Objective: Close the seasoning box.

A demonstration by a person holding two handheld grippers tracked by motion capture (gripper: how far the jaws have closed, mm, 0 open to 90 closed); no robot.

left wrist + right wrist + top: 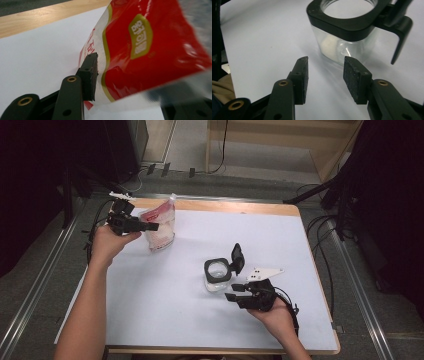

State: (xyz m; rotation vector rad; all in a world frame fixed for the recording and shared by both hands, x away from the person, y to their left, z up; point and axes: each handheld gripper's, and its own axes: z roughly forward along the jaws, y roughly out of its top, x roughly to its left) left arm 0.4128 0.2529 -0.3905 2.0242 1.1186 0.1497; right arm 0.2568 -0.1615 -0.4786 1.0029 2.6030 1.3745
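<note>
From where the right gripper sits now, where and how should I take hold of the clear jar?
Grip the clear jar by its glass body, below the black square collar, coming in level from the near side where the right gripper already faces it, open. The flat walls suit the pads; the collar overhangs, and the flipped-open lid probably blocks the far side.

Red pouch [155,50]: green oval label bearing white Korean characters, blurred, reading uncertain; further red print along its edge, illegible.
</note>
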